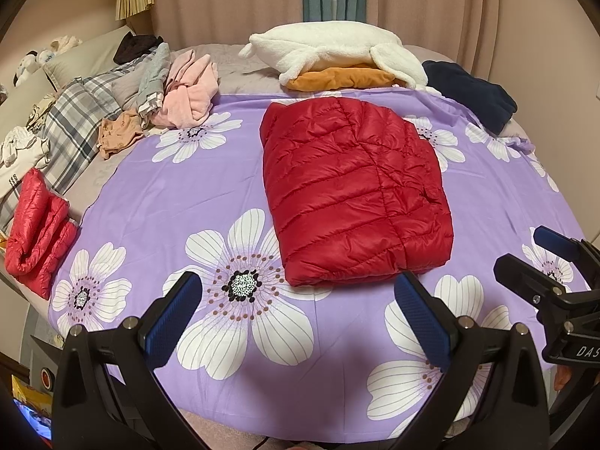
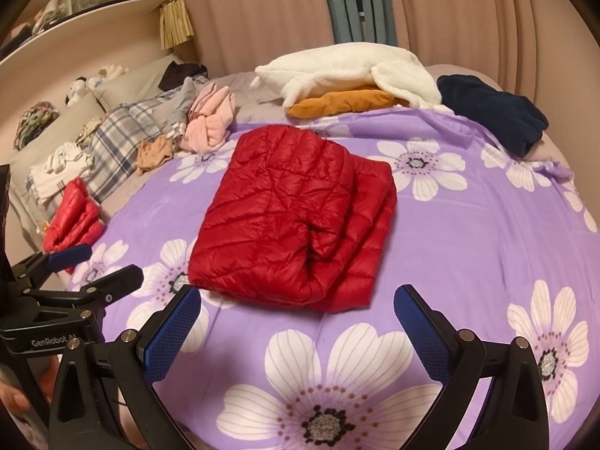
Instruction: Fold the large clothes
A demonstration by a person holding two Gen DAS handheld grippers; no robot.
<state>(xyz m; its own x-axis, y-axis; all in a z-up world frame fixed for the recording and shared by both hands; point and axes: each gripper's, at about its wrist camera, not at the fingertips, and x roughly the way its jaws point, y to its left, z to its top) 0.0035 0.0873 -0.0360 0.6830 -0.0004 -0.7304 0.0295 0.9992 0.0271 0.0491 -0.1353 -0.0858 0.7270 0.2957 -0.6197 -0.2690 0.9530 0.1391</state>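
Bedroom w/ pink curtains (image 1: 232, 0) behind a bed (image 1: 225, 63); purple flower-print sheet (image 1: 157, 195) covers most of the bed, grey bedding showing along the far and left edges.

Red puffer jacket (image 1: 352, 191), the task item, lies folded into a thick rectangle about mid-sheet, flat, quilted side up. In the right wrist view its layers show stacked along the right side (image 2: 292, 217). No tongs touch it.

Far edge of bed: white fleece garment (image 1: 330, 48) piled on top of an orange one (image 1: 337, 78). Far right corner: navy fleece (image 1: 472, 93), partly on the sheet. Left edge: plaid pillow (image 1: 78, 112), then pink garment (image 1: 187, 97) bunched up, w/ a grey-green piece beside it and a small tan item (image 1: 120, 135) just in front. Near left corner: second red puffer piece (image 1: 37, 232), folded small, off the purple sheet.

Left tongs (image 1: 298, 296) hover over the near edge of the bed, just short of the jacket's near edge, jaws wide apart, blue pads facing in, nothing between them. Right tongs (image 2: 298, 311) sit likewise at the near edge, jaws spread wide, empty; they also show at the right border of the left wrist view (image 1: 532, 258).
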